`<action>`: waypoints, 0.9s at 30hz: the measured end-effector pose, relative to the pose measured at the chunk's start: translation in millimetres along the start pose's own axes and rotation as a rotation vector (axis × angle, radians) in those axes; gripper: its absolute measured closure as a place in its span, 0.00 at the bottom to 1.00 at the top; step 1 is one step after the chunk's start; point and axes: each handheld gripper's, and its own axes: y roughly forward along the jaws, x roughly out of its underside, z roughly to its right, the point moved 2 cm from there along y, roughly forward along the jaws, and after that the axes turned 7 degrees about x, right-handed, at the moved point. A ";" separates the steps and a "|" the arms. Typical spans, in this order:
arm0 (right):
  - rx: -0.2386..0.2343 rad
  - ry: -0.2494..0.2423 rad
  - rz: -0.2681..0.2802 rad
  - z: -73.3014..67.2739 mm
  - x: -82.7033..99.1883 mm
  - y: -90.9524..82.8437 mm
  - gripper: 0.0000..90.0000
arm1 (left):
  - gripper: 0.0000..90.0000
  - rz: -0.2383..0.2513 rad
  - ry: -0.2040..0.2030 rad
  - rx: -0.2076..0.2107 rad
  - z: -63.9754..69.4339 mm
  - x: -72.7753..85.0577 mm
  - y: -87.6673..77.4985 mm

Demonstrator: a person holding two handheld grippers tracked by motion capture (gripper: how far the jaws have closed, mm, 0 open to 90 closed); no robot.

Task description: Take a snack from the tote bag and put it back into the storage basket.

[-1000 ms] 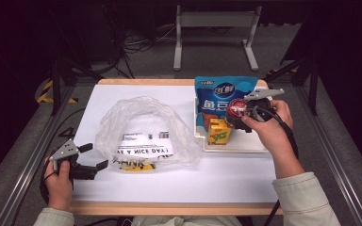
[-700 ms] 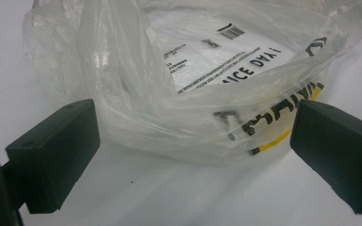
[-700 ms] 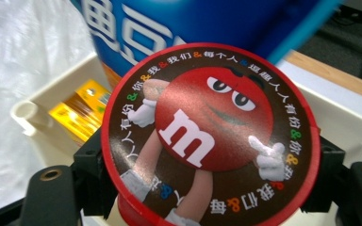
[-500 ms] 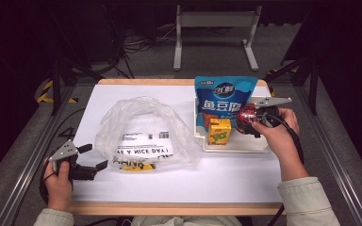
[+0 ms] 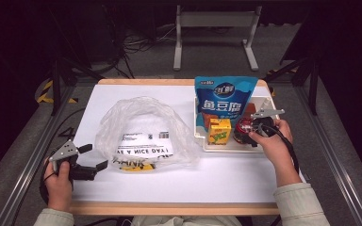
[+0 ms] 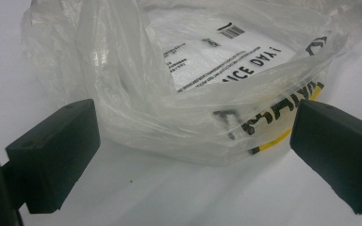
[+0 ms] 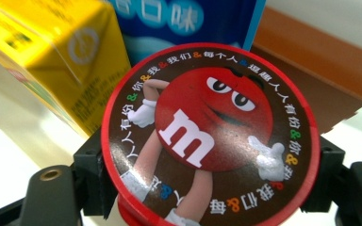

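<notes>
right gripper (image 5: 250,133): my jaws clamp the red candy tub (image 7: 210,136), lid facing the camera, low in the tray (image 5: 268,147) beside the yellow carton (image 5: 219,130). left gripper (image 5: 93,157): jaws spread, bag (image 5: 141,129) just ahead, the tub well off to its right.

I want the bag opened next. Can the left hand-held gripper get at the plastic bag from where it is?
Probably yes. The left hand-held gripper sits with its jaws open, facing the near edge of the plastic bag, with bare white table between them and nothing in the way.
</notes>
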 end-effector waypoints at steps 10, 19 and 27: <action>-0.012 -0.043 -0.015 -2.8 10.2 15.4 0.29 | 0.03 -0.001 0.001 -0.002 -0.6 0.2 -0.3; -0.028 -0.038 0.004 0.0 12.4 22.3 0.28 | 0.03 0.002 -0.002 -0.001 -0.3 0.5 -0.7; -0.046 -0.039 0.010 -0.1 11.9 20.8 0.19 | 0.03 0.001 0.000 -0.004 -0.5 0.5 -1.8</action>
